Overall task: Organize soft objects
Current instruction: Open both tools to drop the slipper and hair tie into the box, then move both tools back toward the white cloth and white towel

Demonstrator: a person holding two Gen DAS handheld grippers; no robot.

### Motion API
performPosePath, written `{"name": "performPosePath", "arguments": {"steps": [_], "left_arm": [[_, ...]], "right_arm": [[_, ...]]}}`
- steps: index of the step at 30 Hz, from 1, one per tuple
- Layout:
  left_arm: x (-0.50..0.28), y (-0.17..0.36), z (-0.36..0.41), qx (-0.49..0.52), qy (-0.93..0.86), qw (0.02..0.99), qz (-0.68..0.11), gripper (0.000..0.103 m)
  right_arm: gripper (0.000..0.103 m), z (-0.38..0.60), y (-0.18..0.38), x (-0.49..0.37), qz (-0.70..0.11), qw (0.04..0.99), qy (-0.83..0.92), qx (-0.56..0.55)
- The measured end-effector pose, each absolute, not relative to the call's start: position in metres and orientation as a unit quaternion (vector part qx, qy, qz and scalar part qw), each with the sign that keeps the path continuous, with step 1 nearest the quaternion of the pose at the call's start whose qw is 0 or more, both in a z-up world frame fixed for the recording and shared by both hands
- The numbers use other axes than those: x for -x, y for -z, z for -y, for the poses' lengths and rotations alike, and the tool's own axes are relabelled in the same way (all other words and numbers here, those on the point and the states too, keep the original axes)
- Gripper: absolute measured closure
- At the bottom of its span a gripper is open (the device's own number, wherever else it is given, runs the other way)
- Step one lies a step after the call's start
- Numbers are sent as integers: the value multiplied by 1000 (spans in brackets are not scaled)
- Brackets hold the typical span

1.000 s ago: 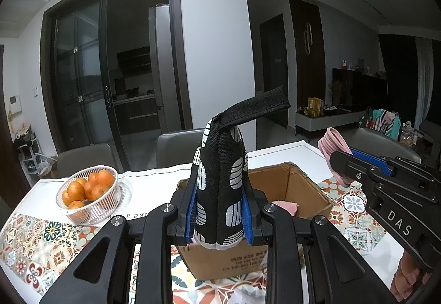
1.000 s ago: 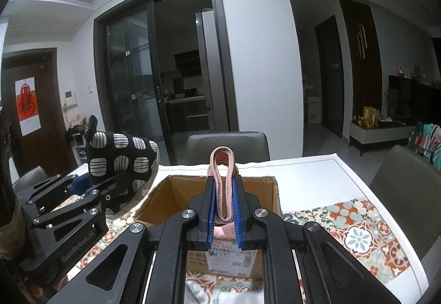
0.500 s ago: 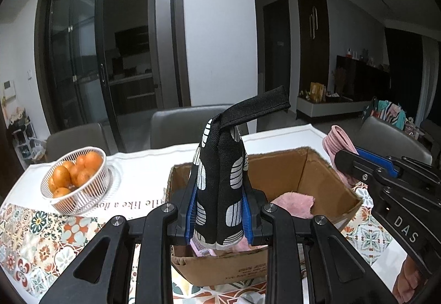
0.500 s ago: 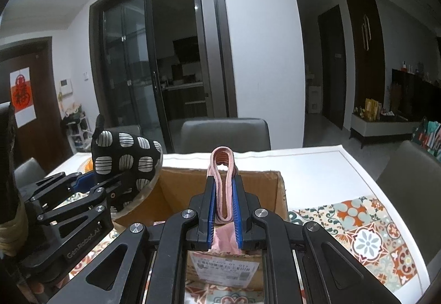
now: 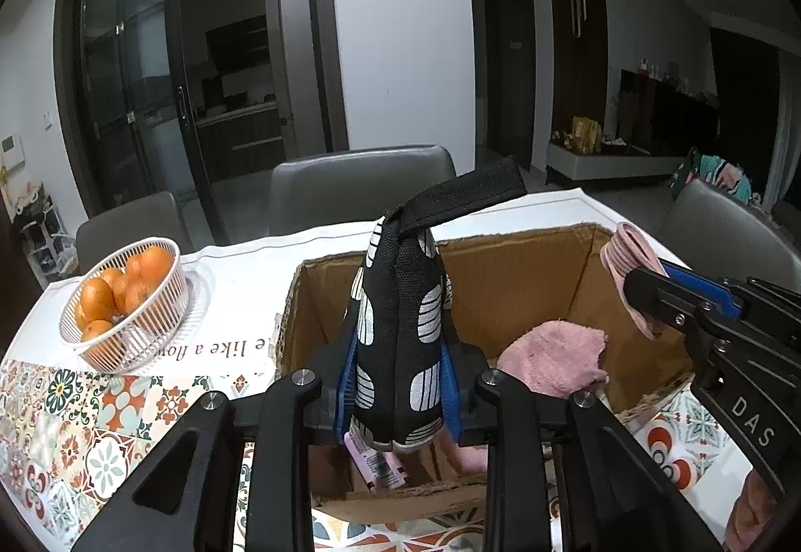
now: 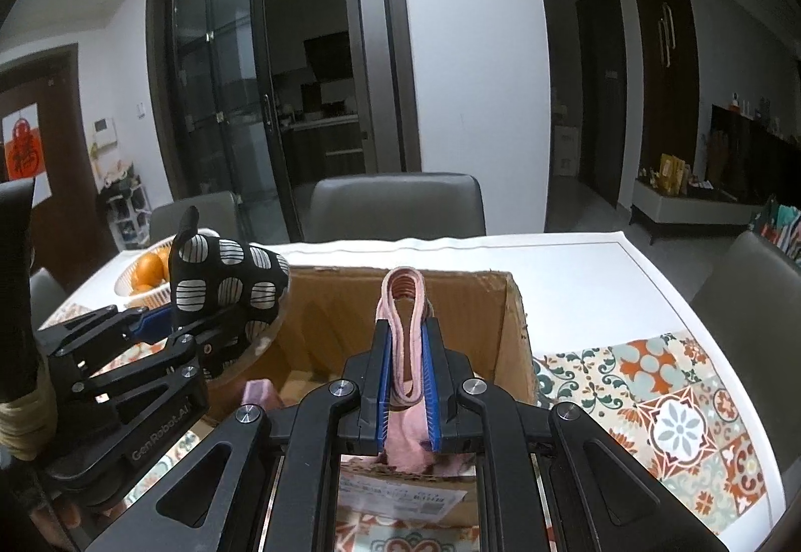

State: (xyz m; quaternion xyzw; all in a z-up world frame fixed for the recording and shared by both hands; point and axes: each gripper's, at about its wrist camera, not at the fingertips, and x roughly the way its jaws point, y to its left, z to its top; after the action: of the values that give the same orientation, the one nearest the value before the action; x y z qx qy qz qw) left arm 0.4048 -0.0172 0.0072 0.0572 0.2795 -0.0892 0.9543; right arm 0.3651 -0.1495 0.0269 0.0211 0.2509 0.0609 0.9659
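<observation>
The oven mitt (image 5: 400, 352) is rough woven cloth (black with white patches), the pink sock (image 6: 405, 352) is soft knit, the box (image 5: 525, 282) is matt brown cardboard, the basket (image 5: 125, 327) is shiny white plastic, and the chair (image 6: 398, 206) looks like smooth grey leather.

Both hand-held grippers (image 5: 398, 382) (image 6: 405, 382) lower — nearer the box (image 5: 525, 271).

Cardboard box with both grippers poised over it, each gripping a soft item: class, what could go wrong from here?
1. The black oven mitt with white ovals, gripped by the left gripper, might catch on the brown cardboard box rim.
2. The right gripper is close by with its pink folded cloth; they could collide.
3. The white basket of oranges could get knocked.
</observation>
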Motion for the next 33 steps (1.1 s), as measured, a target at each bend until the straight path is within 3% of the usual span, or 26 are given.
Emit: {"name": "performPosePath", "arguments": {"steps": [3,5,9,14,22,33], "left_arm": [[-407,-4,21,-65,86,954,-280,71],[-408,-4,23,-71,80,954,-279,61],[-405,-6,25,-79,74,956,-274,54],[-392,-12,23,-88,57,961,-256,43],[-360,-25,18,-89,51,969,-224,36],[-316,-30,16,-78,61,971,-219,34]], "right_arm": [[90,152,-23,-368,-257,964,-62,-22],[87,153,-21,-370,-261,963,-60,-19],[61,155,-21,-370,-256,965,-57,-22],[59,155,-22,-364,-253,966,-44,-13],[51,166,-28,-339,-236,971,-37,-26],[45,167,-35,-296,-217,975,-35,-20]]}}
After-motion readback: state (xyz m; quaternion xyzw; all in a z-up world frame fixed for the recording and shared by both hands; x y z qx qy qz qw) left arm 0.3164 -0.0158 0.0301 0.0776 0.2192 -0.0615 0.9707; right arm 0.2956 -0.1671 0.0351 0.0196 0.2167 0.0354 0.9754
